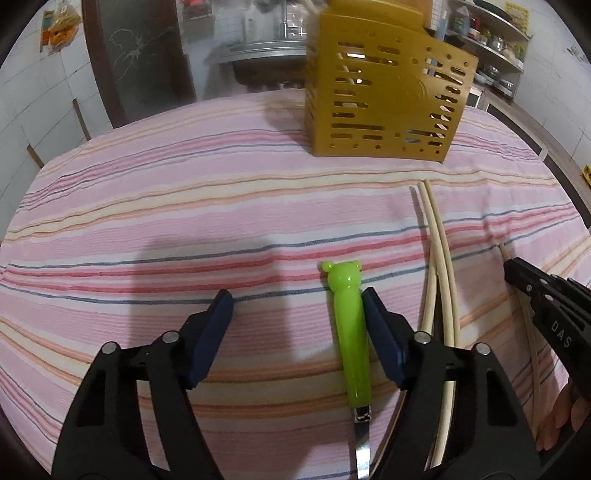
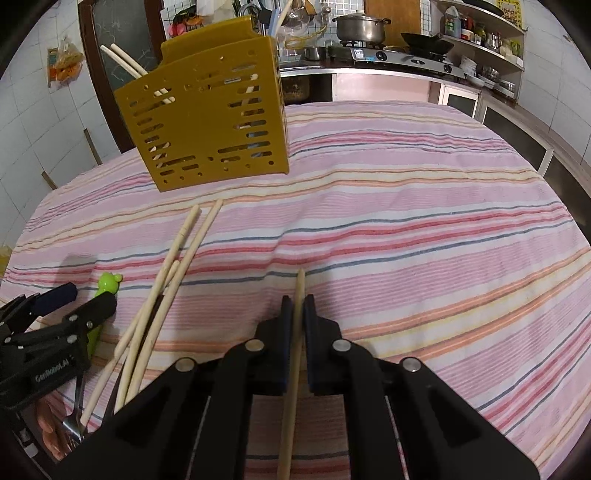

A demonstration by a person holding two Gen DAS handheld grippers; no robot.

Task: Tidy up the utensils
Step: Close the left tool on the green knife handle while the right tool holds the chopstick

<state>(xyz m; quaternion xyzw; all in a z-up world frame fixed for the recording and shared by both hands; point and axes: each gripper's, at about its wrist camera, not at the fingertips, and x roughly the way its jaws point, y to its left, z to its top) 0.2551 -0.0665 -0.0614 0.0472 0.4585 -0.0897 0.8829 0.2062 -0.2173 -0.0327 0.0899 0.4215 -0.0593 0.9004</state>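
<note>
1. On the bench with its pink striped cloth [image 2: 406, 206], my right claw [image 2: 294, 306] is pinching a single chopstick [image 2: 291, 369] between its blue pads, the tip poking out just past the fingertips.
2. My left claw [image 1: 297, 306] is spread wide around the green-handled utensil [image 1: 351, 332], whose bear-shaped top points away from me; its right pad lies just beside the handle, while the left pad is well apart from it.
3. That utensil lies flat on the cloth, with its metal neck running back under the claw. The right wrist view shows fork tines [image 2: 72, 424] low at the left edge, though I cannot tell for sure that they belong to it.
4. Three loose chopsticks [image 2: 173, 280] lie on the cloth between my two claws, crossing one another near my end and fanning out toward the holder.
5. At the far side of the bench stands the yellow perforated utensil holder [image 2: 207, 122], with chopsticks [image 2: 125, 61] already inside, leaning out of its top left corner.
6. Behind the bench are a stove with a metal pot [image 2: 360, 26] and shelves of kitchenware.
</note>
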